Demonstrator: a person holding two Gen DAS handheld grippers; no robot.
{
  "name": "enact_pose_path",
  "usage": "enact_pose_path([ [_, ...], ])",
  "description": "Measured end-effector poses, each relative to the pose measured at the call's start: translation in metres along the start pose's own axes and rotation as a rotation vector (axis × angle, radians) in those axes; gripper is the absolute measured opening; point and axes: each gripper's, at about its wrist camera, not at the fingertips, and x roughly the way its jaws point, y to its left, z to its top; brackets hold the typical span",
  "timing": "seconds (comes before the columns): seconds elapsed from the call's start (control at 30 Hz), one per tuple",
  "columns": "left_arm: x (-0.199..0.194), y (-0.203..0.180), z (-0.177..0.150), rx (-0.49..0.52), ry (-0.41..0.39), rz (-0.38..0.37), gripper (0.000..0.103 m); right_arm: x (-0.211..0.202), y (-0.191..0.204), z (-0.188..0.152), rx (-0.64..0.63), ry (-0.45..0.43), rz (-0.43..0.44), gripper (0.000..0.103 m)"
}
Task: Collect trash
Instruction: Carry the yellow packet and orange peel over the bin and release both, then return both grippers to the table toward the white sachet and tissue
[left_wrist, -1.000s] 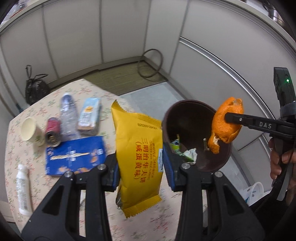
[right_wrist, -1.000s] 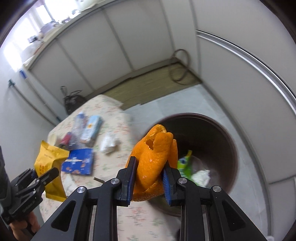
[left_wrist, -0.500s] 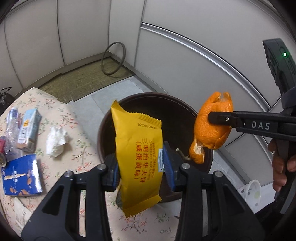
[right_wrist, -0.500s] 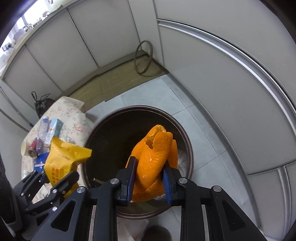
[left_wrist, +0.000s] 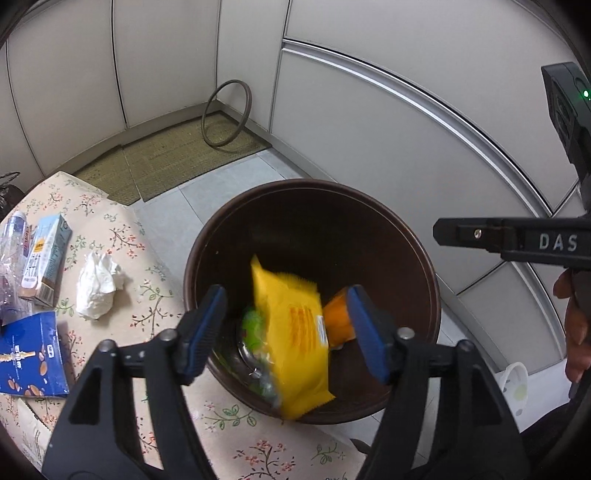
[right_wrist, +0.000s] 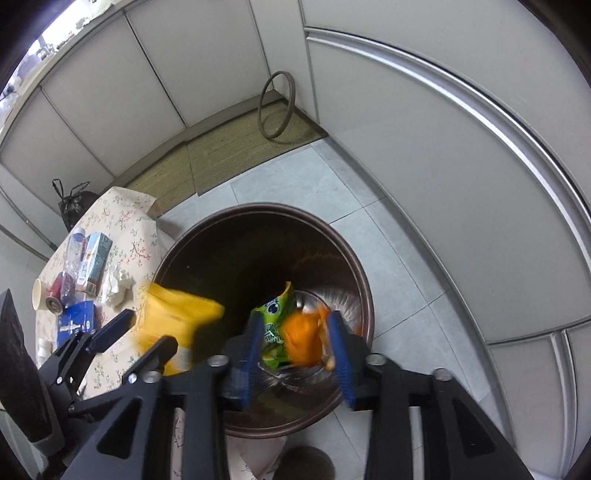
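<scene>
My left gripper is open above the brown trash bin. The yellow snack bag is blurred and falling between its fingers into the bin. My right gripper is open over the bin too. The orange peel is blurred and dropping free between its fingers; it also shows in the left wrist view. A green wrapper lies inside the bin. The yellow bag and the left gripper show at the left of the right wrist view.
The floral table holds a crumpled tissue, a blue packet, a carton, a plastic bottle; a can and a paper cup show too. A brown ring leans on the wall.
Both grippers have opened over the bin. The yellow bag and the orange peel have been let go and are falling in. Both cameras have moved closer above the bin.
</scene>
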Motion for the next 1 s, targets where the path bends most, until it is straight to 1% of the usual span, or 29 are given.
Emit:
enact_pose_path([
  [0.03, -0.001, 0.001, 0.000, -0.002, 0.002, 0.002, 0.071, -0.002, 0.000, 0.000, 0.004, -0.007, -0.001, 0.050],
  [0.07, -0.001, 0.002, 0.000, -0.005, 0.004, 0.001, 0.071, -0.004, 0.000, 0.001, 0.006, -0.013, 0.000, 0.050],
  [0.13, -0.004, 0.004, -0.001, -0.011, 0.006, 0.003, 0.075, -0.006, 0.000, 0.002, 0.009, -0.017, 0.003, 0.052],
  [0.2, -0.007, 0.006, -0.002, -0.014, 0.002, 0.008, 0.076, -0.007, 0.002, 0.003, 0.011, -0.018, 0.006, 0.053],
  [0.4, -0.023, 0.019, -0.004, -0.025, -0.003, 0.022, 0.077, -0.012, 0.008, 0.006, 0.018, -0.025, 0.021, 0.057],
  [0.57, -0.044, 0.040, -0.008, -0.051, -0.020, 0.060, 0.077, -0.018, 0.016, 0.007, 0.025, -0.033, 0.043, 0.060],
  [0.73, -0.068, 0.070, -0.016, -0.091, -0.031, 0.103, 0.078, -0.021, 0.037, 0.010, 0.017, -0.037, 0.086, 0.064],
  [0.9, -0.091, 0.103, -0.025, -0.156, -0.034, 0.138, 0.081, -0.016, 0.071, 0.010, 0.000, -0.006, 0.155, 0.065],
  [1.0, -0.107, 0.123, -0.033, -0.191, -0.033, 0.162, 0.081, -0.015, 0.090, 0.009, -0.014, 0.000, 0.173, 0.065],
])
